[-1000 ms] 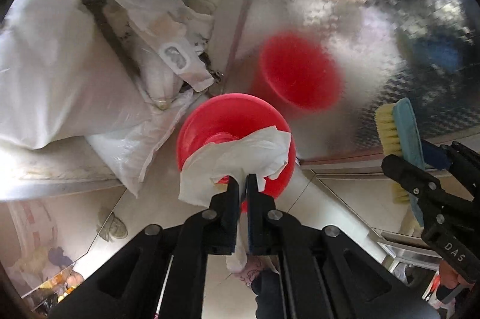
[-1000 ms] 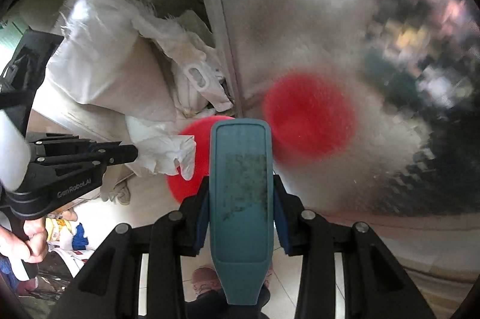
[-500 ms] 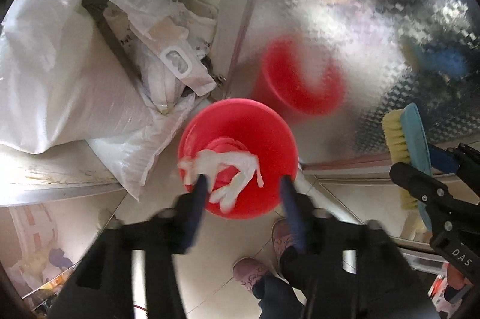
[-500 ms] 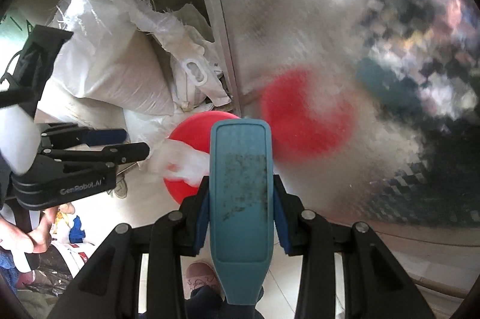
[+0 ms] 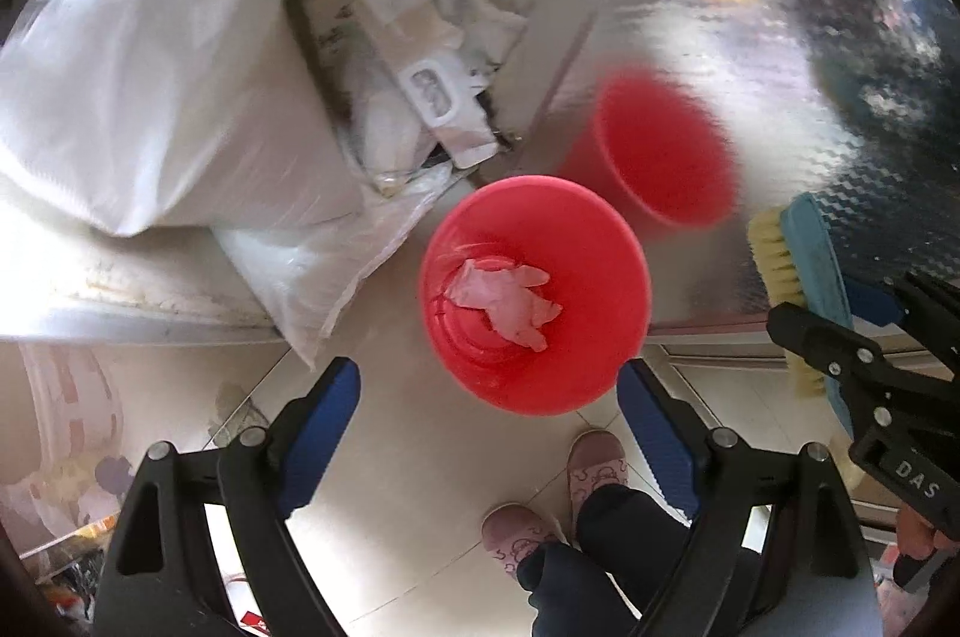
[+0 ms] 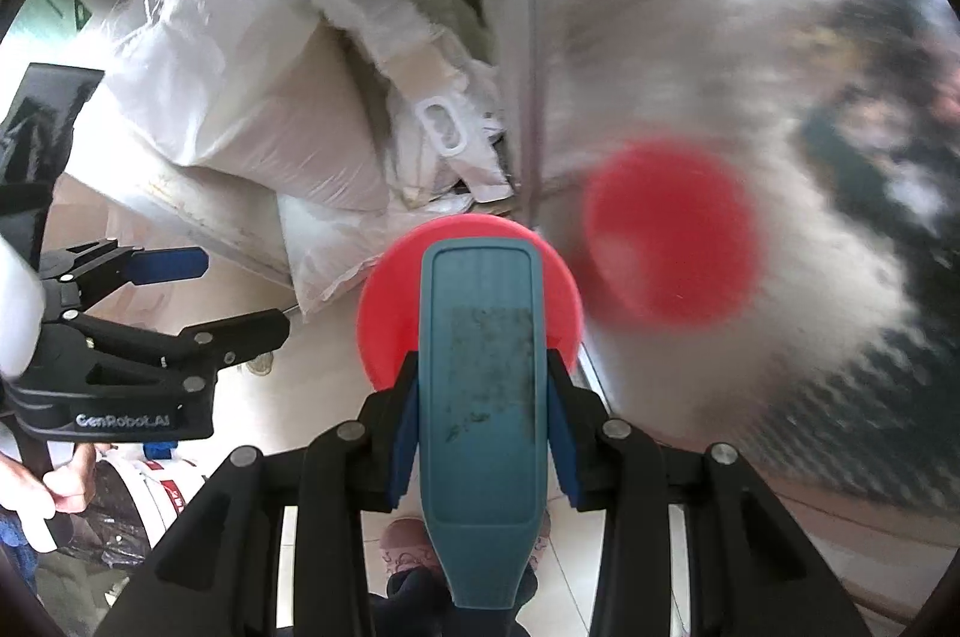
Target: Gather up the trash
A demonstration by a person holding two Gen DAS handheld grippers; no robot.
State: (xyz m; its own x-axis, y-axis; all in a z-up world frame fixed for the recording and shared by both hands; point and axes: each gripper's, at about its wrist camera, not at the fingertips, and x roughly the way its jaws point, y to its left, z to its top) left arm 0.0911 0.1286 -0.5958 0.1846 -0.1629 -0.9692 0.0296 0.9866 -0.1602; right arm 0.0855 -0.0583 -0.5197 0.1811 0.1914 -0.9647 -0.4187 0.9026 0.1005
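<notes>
On the left lie big white sacks (image 5: pixel 138 55), piled on each other against a step. Just right of them, a red bucket (image 5: pixel 534 295) stands on the pale tiled floor (image 5: pixel 396 457). A crumpled white tissue (image 5: pixel 504 301) lies at the bottom of the bucket. The left gripper (image 5: pixel 489 397) hangs above the bucket. Its jaws have just been opening and now stand wide, with nothing between them. The blue pads (image 5: pixel 324 427) touch nothing. Behind the bucket, a shiny metal wall (image 5: pixel 750 7) shows a blurry red copy of it. Far right, the right gripper (image 6: pixel 483 433) squeezes a teal brush (image 6: pixel 483 397) with yellow bristles, tight on both sides. 2 pink shoes (image 5: pixel 516 535) show below.
</notes>
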